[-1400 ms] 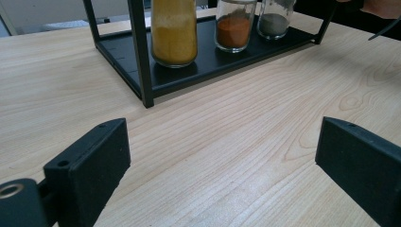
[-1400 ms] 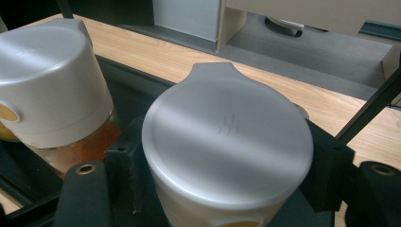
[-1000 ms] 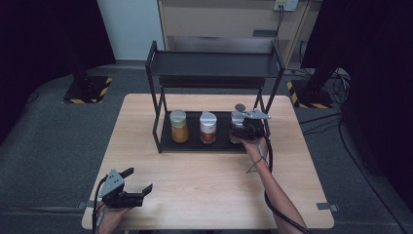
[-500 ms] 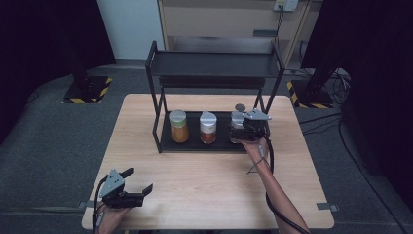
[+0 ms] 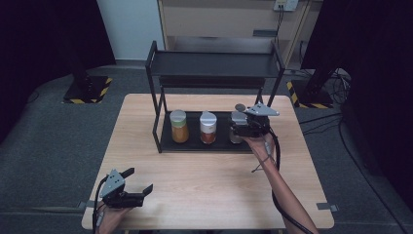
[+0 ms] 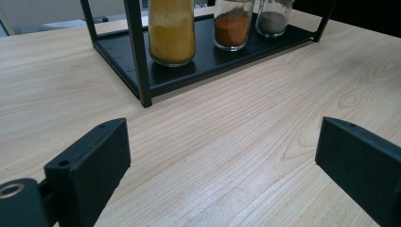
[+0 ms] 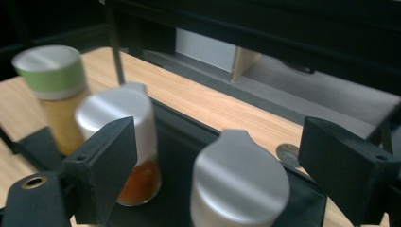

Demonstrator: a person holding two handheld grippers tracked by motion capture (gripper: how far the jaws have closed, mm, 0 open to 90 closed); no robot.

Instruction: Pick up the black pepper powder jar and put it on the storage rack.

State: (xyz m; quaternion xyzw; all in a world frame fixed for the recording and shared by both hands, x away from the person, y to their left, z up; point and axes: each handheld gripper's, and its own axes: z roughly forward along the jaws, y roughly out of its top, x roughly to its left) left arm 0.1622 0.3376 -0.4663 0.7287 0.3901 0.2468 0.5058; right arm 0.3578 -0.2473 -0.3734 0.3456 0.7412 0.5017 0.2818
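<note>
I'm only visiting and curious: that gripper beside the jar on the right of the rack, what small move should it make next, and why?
Probably draw the right gripper up and back from the rack. Its jaws have just been opening and now stand apart on either side of the grey-filled jar, which stands on the lower shelf beside the other two, so it looks delivered.

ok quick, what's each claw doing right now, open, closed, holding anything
Left claw: open, empty, over the table.
Right claw: open, its jaws have just been opening; the grey jar stands between them on the rack, not gripped.
</note>
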